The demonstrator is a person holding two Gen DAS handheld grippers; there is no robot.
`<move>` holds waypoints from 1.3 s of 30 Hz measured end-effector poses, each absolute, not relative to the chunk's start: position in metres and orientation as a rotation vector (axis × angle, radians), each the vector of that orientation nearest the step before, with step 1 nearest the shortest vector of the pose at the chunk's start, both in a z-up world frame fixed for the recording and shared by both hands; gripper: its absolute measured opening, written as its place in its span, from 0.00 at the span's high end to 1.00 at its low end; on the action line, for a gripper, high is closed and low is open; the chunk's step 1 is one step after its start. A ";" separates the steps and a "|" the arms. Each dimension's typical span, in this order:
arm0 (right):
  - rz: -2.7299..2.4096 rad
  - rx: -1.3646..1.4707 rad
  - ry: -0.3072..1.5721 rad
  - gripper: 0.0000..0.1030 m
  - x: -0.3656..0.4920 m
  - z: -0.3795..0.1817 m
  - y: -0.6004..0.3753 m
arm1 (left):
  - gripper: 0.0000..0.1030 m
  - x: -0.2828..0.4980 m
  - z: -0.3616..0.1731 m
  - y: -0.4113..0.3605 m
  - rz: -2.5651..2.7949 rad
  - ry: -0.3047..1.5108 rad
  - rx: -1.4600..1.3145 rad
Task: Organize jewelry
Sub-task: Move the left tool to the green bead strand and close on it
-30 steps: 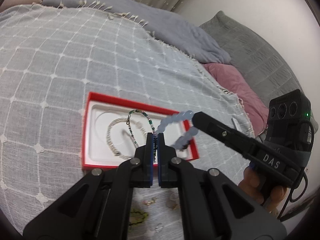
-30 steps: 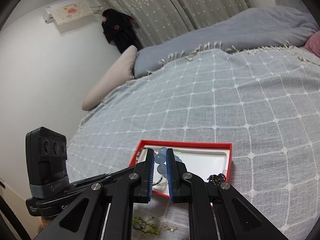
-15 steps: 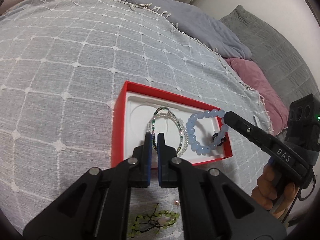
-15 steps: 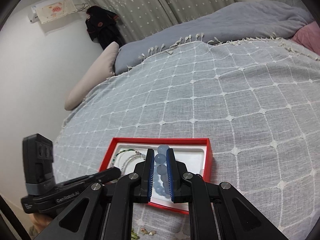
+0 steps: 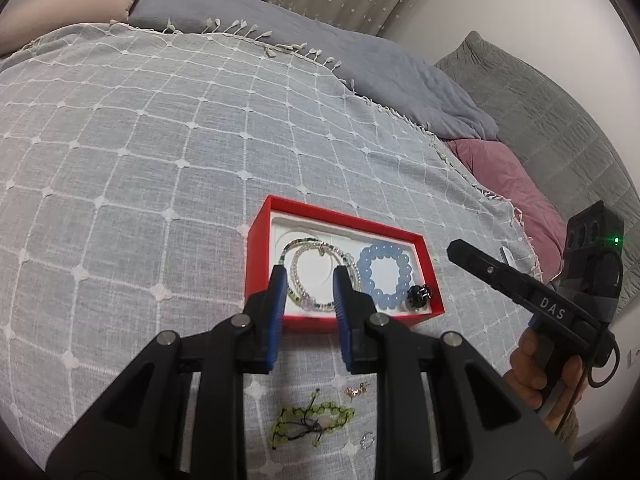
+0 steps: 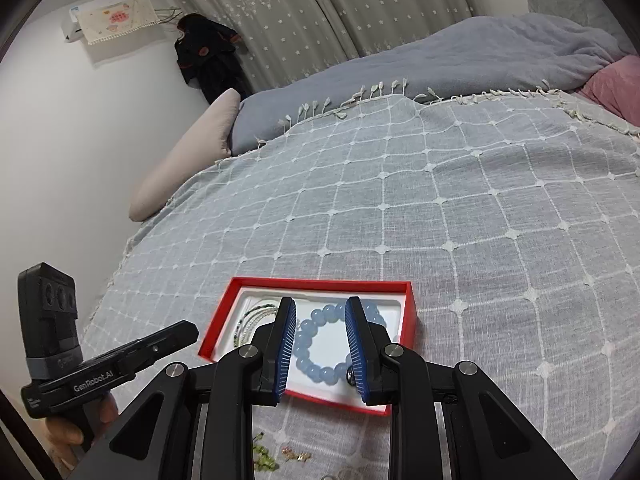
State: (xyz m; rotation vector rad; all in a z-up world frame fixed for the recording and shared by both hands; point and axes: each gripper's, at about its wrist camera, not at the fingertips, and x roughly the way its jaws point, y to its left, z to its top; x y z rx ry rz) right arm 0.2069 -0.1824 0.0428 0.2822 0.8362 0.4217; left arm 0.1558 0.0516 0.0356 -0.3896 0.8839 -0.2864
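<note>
Presently, the blue bead bracelet [image 5: 385, 277] lies flat in the right half of the red box [image 5: 259, 236], on its white liner, with a small dark beaded piece [image 5: 419, 294] touching its near right edge. In the left half of the same box lie 2 thin bead strands [image 5: 304, 280], looped together, one clear and one with green beads, just beside the blue bracelet.

The red box sits on a grey checked bedspread [image 5: 140, 152]. On the cloth nearer than the box lie a green bead bracelet [image 5: 310, 424], a small pink-gold piece [image 5: 357, 390] and a small silver ring-like piece [image 5: 367, 440]; all 3 are outside the box.

The left gripper [image 5: 308, 288] is above the near left edge of the box, jaws apart, nothing between them. The right gripper [image 6: 320, 336] is above the blue bracelet, jaws apart and empty; contact with the beads cannot be judged.

Beyond the bedspread: a grey-blue blanket [image 6: 460, 56], a pink pillow [image 5: 508, 184], a beige pillow [image 6: 188, 152], starred curtains [image 6: 320, 8]
</note>
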 end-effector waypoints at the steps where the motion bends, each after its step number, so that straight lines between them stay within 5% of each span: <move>1: 0.420 0.276 0.840 0.75 0.203 0.045 -0.182 | 0.77 0.152 0.035 0.052 -0.285 0.884 -0.389; 7: 0.411 0.256 0.828 0.65 0.176 0.055 -0.188 | 0.76 0.130 0.030 0.047 -0.272 0.918 -0.334; 12: 0.416 0.271 0.922 0.62 0.159 0.045 -0.195 | 0.57 0.109 0.032 0.045 -0.282 0.931 -0.326; 39: 0.372 0.212 1.130 0.62 0.125 -0.006 -0.195 | 0.60 0.074 -0.011 -0.026 -0.347 1.031 0.009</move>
